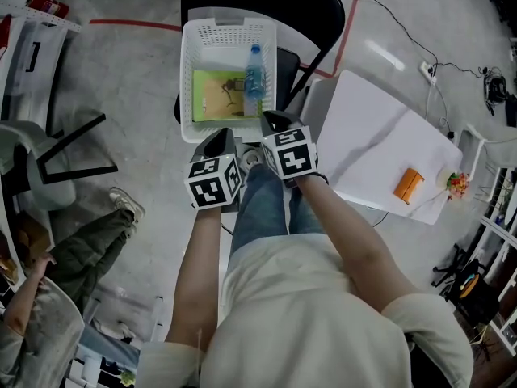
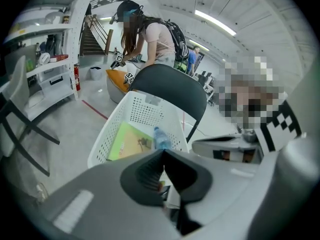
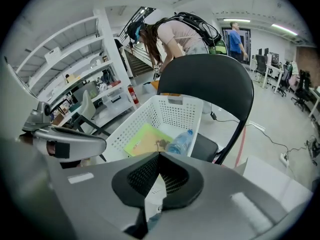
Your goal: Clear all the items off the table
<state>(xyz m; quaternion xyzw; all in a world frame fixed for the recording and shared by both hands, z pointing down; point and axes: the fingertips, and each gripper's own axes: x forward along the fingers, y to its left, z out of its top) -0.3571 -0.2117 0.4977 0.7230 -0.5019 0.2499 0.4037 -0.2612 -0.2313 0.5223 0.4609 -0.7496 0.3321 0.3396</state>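
A white basket rests on a black chair. Inside it lie a green book and a clear water bottle. My left gripper and right gripper hover side by side at the basket's near rim, both shut and empty. The left gripper view shows its jaws meeting in front of the bottle. In the right gripper view the jaws are likewise pressed together above the book. At the right stands the white table with an orange block and a small colourful item.
A person bends over behind the chair. Another person sits at the lower left. A black-legged stool stands left of the basket, with shelving along the left. A cable runs across the floor behind the table.
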